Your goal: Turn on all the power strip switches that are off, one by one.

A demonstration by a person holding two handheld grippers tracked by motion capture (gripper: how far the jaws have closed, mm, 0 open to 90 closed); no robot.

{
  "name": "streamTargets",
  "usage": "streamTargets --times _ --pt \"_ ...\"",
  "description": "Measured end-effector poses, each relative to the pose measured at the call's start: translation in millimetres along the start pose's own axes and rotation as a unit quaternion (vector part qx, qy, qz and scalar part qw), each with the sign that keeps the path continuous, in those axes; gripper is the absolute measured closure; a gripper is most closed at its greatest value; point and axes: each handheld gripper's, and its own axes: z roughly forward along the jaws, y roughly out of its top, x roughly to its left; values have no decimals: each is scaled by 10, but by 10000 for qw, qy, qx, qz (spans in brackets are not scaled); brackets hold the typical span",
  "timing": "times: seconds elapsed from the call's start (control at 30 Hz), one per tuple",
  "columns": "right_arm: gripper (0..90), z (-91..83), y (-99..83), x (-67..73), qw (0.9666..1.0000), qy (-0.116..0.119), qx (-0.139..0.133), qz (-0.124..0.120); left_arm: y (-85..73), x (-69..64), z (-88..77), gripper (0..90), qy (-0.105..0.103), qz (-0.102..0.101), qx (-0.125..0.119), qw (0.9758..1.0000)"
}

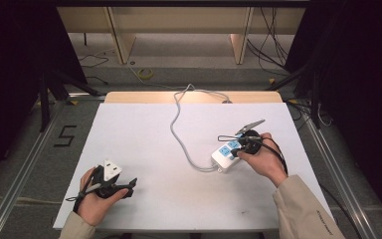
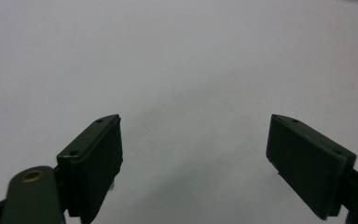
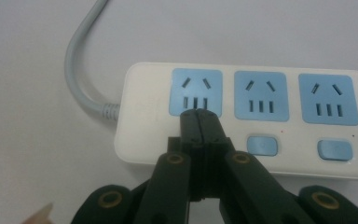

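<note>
Your right gripper (image 3: pixel 199 122) is clenched, tips on the strip (image 3: pixel 140 116) at the desk's (image 1: pixel 144 134) right side. Press off-centre and the strip may skid or tilt. Your left gripper (image 2: pixel 193 163) gapes, idle, far away.

The white table top (image 1: pixel 144 149) lies bare across its left and middle. The grey cord (image 1: pixel 179 134) crosses it from the far edge to the power strip (image 1: pixel 226 154) at the right. The right gripper (image 3: pixel 199 122), jaws together, rests on the strip's face. The left gripper (image 2: pixel 193 154), jaws wide apart, holds bare surface between them.
</note>
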Motion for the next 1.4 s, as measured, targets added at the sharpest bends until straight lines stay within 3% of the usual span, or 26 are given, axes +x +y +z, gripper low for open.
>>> streamTargets --times 0.83,1.4 --pt "900 124 115 -3 9989 -16 472 -17 2 -4 5 181 -8 -18 -7 10000" --pt "900 150 103 -2 9987 -10 509 -3 7 -10 4 181 -9 3 8 10000"
